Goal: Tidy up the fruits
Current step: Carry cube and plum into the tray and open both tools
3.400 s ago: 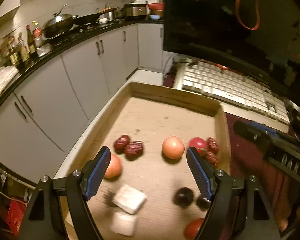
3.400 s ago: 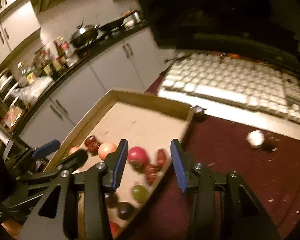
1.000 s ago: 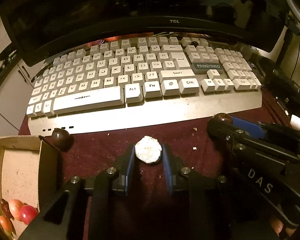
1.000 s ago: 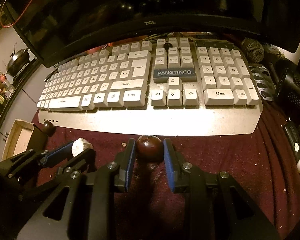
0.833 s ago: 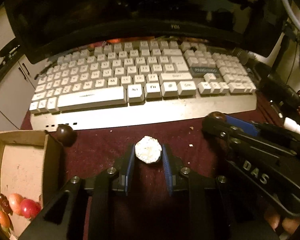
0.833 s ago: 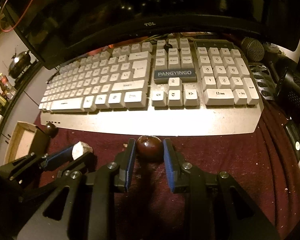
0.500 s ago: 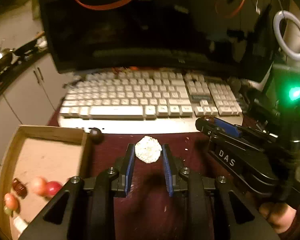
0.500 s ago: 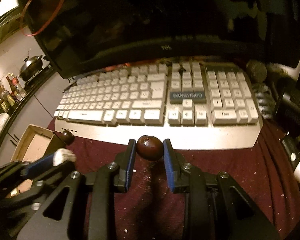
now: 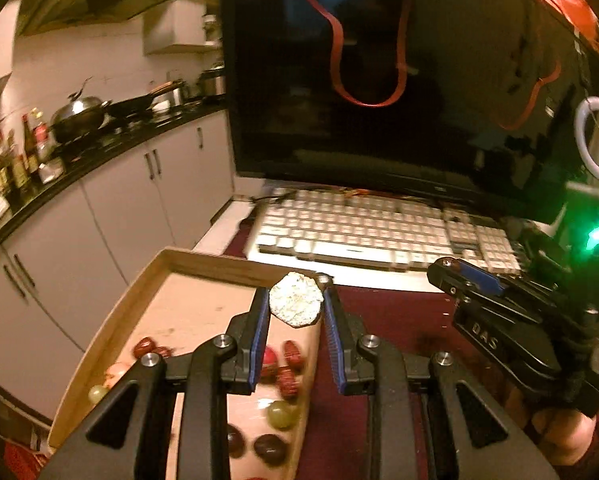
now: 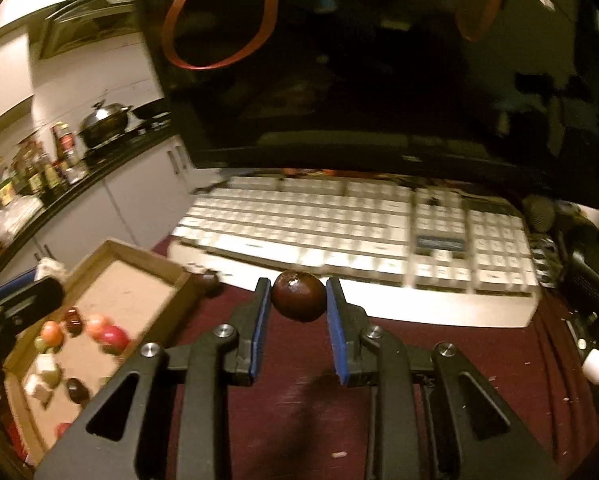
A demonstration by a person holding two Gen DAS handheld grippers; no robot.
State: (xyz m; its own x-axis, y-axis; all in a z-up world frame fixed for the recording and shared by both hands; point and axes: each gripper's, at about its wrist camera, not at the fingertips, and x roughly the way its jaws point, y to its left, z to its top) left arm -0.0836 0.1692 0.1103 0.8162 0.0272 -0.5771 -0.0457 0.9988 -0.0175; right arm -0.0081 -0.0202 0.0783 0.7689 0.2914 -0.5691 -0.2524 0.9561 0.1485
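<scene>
My left gripper (image 9: 295, 300) is shut on a white, rough peeled fruit (image 9: 296, 300), held in the air over the right wall of the cardboard tray (image 9: 203, 266). In the tray lie red dates (image 9: 291, 354), a red round fruit (image 9: 269, 356), green grapes (image 9: 280, 414) and dark fruits (image 9: 269, 448). My right gripper (image 10: 297, 298) is shut on a dark brown round fruit (image 10: 298, 296), lifted above the maroon cloth (image 10: 299, 364), right of the tray (image 10: 139, 252). Another dark fruit (image 10: 208, 280) lies on the cloth by the tray's corner. The right gripper (image 9: 465, 276) also shows in the left wrist view.
A white keyboard (image 10: 359, 236) lies behind the cloth, under a dark monitor (image 10: 379, 80). Kitchen cabinets and a counter with a wok (image 9: 81, 114) and bottles (image 9: 31, 148) stand to the left, below the table edge. A microphone (image 10: 539, 210) and cables sit at the right.
Both grippers have risen and swung left with their fruits held. The left one went from over the cloth to over the tray's right wall; the tray has come into fuller view.
</scene>
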